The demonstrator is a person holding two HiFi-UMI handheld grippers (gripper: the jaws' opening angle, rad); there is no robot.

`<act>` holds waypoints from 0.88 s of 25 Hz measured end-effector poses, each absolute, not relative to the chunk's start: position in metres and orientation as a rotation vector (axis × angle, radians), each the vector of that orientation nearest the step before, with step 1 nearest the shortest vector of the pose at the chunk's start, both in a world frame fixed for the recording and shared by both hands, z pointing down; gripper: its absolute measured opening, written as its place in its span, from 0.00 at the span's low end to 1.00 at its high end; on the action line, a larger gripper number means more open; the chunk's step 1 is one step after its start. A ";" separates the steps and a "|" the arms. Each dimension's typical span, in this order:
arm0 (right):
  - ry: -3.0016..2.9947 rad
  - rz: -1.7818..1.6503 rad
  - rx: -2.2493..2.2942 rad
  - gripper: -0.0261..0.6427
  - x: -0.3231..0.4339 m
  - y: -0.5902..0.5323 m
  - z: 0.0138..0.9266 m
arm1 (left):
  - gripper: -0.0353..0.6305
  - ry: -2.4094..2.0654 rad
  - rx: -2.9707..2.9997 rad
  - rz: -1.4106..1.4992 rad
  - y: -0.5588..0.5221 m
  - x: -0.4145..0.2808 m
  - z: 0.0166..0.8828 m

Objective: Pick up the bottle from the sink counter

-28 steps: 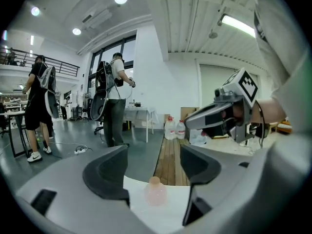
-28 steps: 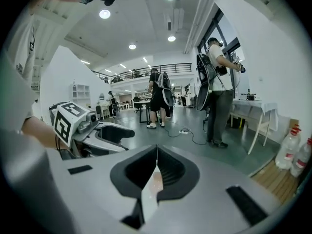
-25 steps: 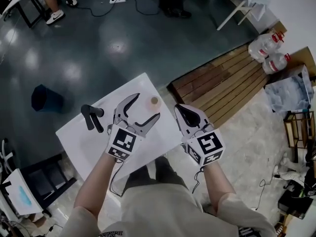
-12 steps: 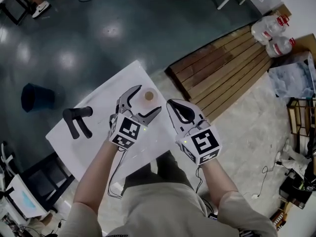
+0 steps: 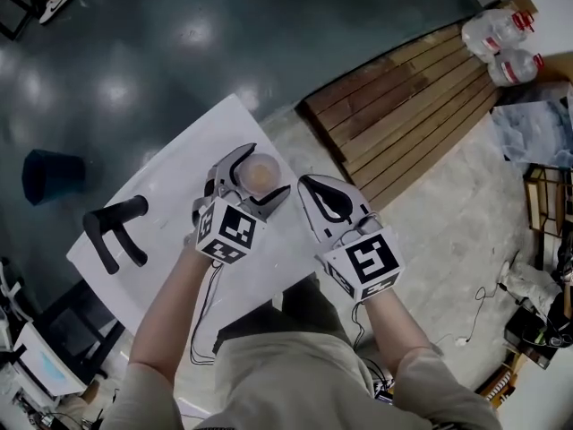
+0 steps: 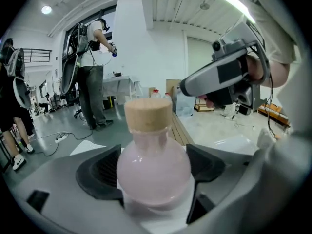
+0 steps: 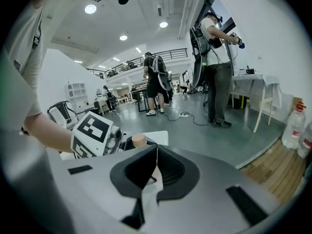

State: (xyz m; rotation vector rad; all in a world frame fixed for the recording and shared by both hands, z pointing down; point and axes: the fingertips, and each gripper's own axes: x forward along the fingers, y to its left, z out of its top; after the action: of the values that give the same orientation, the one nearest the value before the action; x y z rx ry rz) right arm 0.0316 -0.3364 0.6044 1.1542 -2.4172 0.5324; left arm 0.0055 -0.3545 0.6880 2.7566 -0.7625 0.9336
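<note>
A small round bottle (image 5: 260, 174) with pale pink contents and a cork-coloured cap stands upright on the white counter (image 5: 170, 195). My left gripper (image 5: 264, 170) is down around it, one jaw on each side. In the left gripper view the bottle (image 6: 152, 165) fills the gap between the dark pads (image 6: 100, 172). The jaws have just been opening, and I see no pad pressing on the bottle. My right gripper (image 5: 306, 184) hovers just right of the bottle, shut and holding nothing. In the right gripper view, the cap (image 7: 139, 139) peeks out past its closed tips (image 7: 156, 147).
A black faucet-like fixture (image 5: 112, 236) lies on the counter's left part. The counter's right edge is close to my right gripper. A wooden pallet (image 5: 403, 106) and water jugs (image 5: 501, 47) are on the floor to the right, and a dark bin (image 5: 49, 173) to the left. People stand farther off.
Both grippers have come down toward the counter. The left one has slid forward until its jaws bracket the bottle, which stood ahead of them before. The right one stays shut.
</note>
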 end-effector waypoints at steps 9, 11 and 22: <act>-2.518 0.517 1.087 0.04 0.022 -0.344 0.609 | 0.64 -0.749 2.768 0.989 -0.358 0.008 0.696; -2.577 0.510 1.018 0.05 0.012 -0.343 0.604 | 0.64 -0.744 2.766 0.988 -0.355 0.009 0.697; -2.643 0.425 0.783 0.28 -0.040 -0.343 0.616 | 0.64 -0.714 2.776 0.982 -0.349 0.008 0.697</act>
State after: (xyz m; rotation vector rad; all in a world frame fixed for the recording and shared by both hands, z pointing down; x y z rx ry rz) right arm -0.0402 -0.3425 0.6163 0.7835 -2.6426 0.4247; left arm 0.0081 -0.3493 0.6975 2.7756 -0.7135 0.9816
